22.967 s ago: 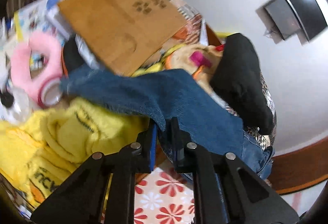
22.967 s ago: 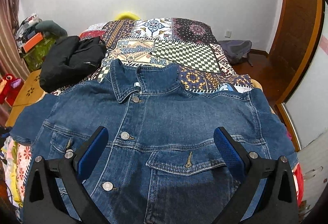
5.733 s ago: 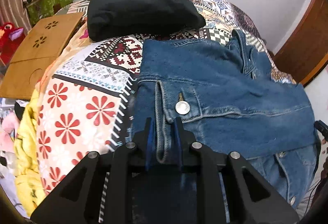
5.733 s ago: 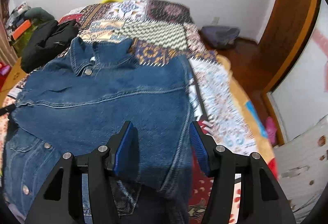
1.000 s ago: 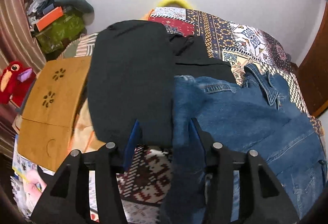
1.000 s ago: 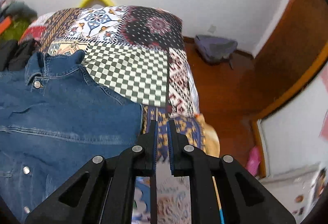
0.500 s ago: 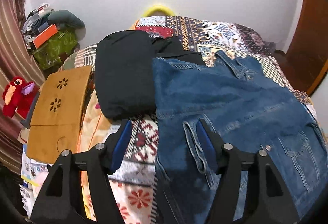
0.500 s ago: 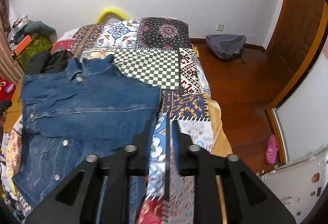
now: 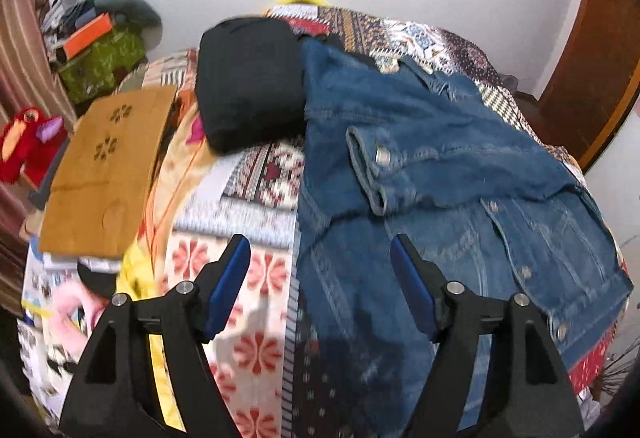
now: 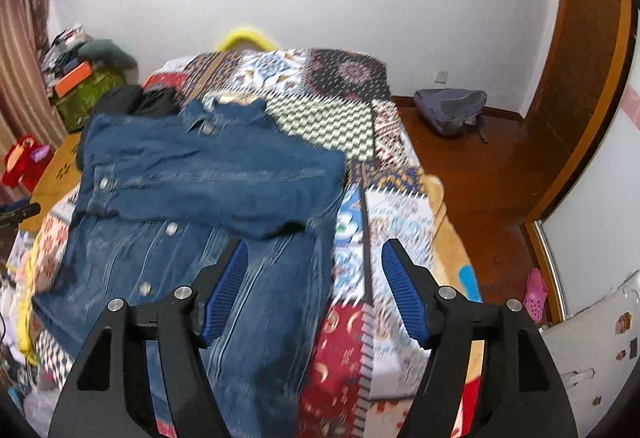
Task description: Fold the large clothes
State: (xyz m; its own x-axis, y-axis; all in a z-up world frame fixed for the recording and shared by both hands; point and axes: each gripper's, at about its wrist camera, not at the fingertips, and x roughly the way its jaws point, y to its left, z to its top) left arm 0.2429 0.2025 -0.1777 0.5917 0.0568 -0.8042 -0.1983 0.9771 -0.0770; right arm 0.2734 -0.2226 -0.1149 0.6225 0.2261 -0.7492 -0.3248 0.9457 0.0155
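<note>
- The jacket (image 9: 420,141) lay on the bed (image 9: 260,173), front up, with both sleeves folded in across the chest; one cuff (image 9: 372,165) with its metal snap rested near the middle.
- The sleeve step looked done. The body itself was not yet folded: the hem half still lay flat toward the cameras.
- The left gripper (image 9: 320,278) hung above the jacket's left edge, its jaws opening and wide apart, nothing between them.
- The right gripper (image 10: 314,286) hung over the jacket's right edge where it met the quilt (image 10: 384,278), jaws also opening, gripping nothing.
- Next, I judged, each gripper needed to drop to a hem corner, pinch through the layers, and carry the hem up toward the collar (image 10: 236,113) together, so the fold stayed square.
- Denim: thick, stiff, heavy-seamed, blue, with metal buttons down the placket. It should hold a crease yet resist a thin pinch where sleeves doubled it.
- The quilt was a soft patchwork of florals, checks and geometric prints.
- A black garment (image 9: 248,81) sat bundled against the jacket's far-left shoulder, touching it.
- A flat wooden board (image 9: 108,165) lay beside the bed.
</note>
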